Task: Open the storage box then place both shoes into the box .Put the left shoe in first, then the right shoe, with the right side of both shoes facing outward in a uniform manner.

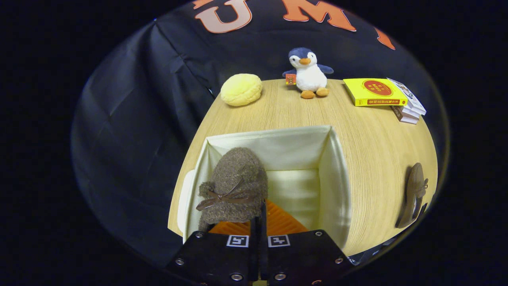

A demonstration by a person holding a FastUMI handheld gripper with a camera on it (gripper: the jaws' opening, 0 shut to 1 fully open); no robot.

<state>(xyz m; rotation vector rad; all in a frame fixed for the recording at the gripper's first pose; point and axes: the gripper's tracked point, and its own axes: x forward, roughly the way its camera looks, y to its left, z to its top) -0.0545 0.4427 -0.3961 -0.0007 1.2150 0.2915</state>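
Table [369, 159]: one box [335, 178], two shoes [236, 182] [414, 194], gripper [260, 222] gripping one.

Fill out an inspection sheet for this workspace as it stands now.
Surface: wooden table, light grain.
Job's things: open storage box with pale lining; fuzzy brown shoe with a bow held over the box's left side; second brown shoe on the table right of the box.
Clutter: yellow round cushion, penguin plush, stack of books, all beyond the box.
Grippers: gripper fingers closed together at the shoe's rear edge.
Cables: nothing seen.
Surroundings: black cloth wall.
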